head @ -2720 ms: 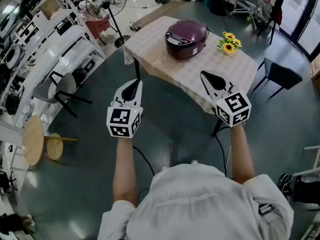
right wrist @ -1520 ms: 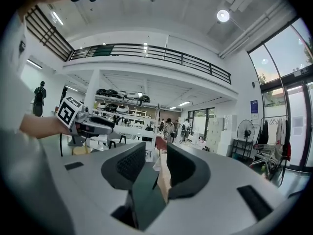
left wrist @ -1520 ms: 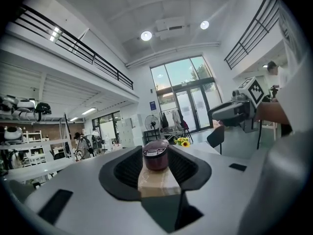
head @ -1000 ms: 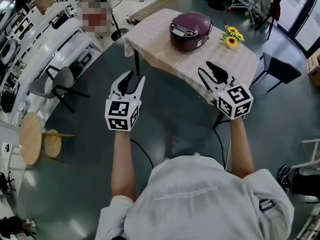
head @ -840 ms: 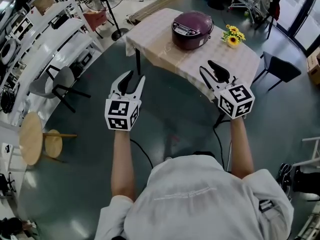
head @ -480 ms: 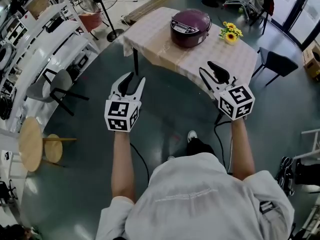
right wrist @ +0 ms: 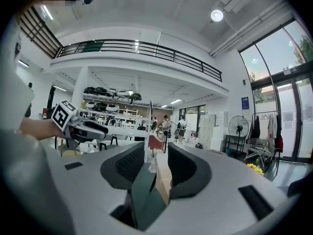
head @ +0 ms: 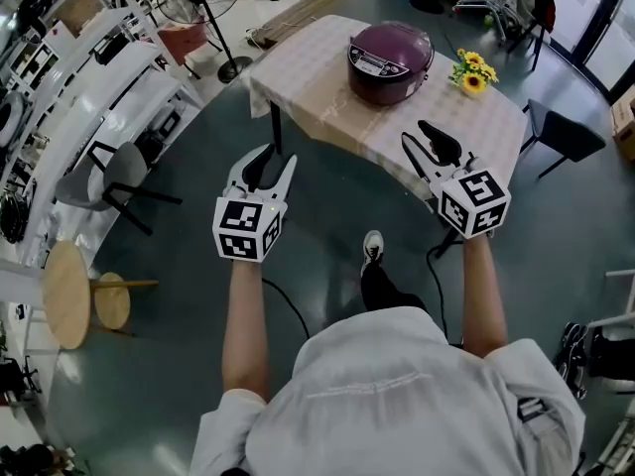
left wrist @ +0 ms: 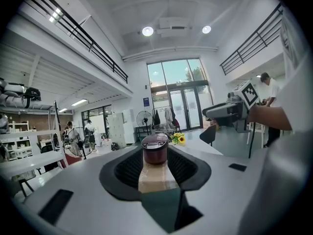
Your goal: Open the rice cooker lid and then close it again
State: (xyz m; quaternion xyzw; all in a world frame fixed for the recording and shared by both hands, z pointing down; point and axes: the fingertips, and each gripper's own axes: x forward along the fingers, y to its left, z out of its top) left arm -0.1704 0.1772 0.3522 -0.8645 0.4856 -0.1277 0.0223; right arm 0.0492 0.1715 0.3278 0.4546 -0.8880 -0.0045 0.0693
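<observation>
Beyond left hand-held gripper (head: 274,162): rice cooker (head: 390,60).

Rice cooker (head: 389,61): panel print too small to read. Desk (head: 317,77): near right edge hidden behind right tongs (head: 417,133). Left gripper view: jaws cover both desk sides; only a middle strip shows. Person (head: 397,405): legs mostly hidden under torso.

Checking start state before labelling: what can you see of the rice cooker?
The rice cooker is a rounded, glossy dark-purple unit, plastic by its look, with a pale control panel at its front, facing the person. Its lid is shut. It stands upright on the cloth-covered table, toward the far side. A bunch of sunflowers lies apart to its right. Nothing but the table touches it.
</observation>
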